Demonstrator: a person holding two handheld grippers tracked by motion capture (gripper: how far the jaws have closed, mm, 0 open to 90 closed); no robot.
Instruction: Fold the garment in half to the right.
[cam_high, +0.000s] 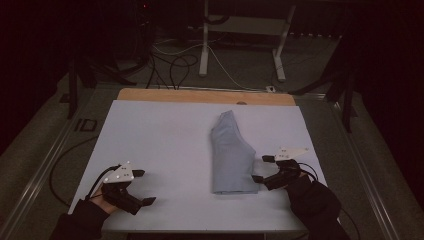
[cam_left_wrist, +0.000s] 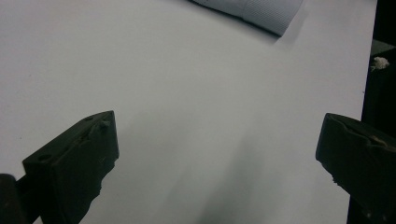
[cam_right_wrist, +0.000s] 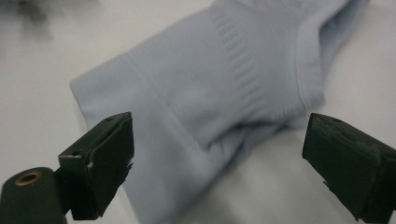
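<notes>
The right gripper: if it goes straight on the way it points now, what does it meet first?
Probably the folded light blue garment, lying just ahead of the open right gripper on the white sheet; exact depth is unclear.

There is one table, covered by one white sheet, with a single strip of bare wood showing along its far edge. One folded pale blue garment lies on the sheet; it is one piece of cloth, with one ribbed band visible across it in the right gripper view. Two tongs are present: the left tongs and the right tongs, each with two black jaws standing apart and each topped by one grey three-cornered plate. Two hands hold them, one apiece. Beyond the table stands one white frame with two upright legs, and several cables, too tangled to count, lie on the floor.
</notes>
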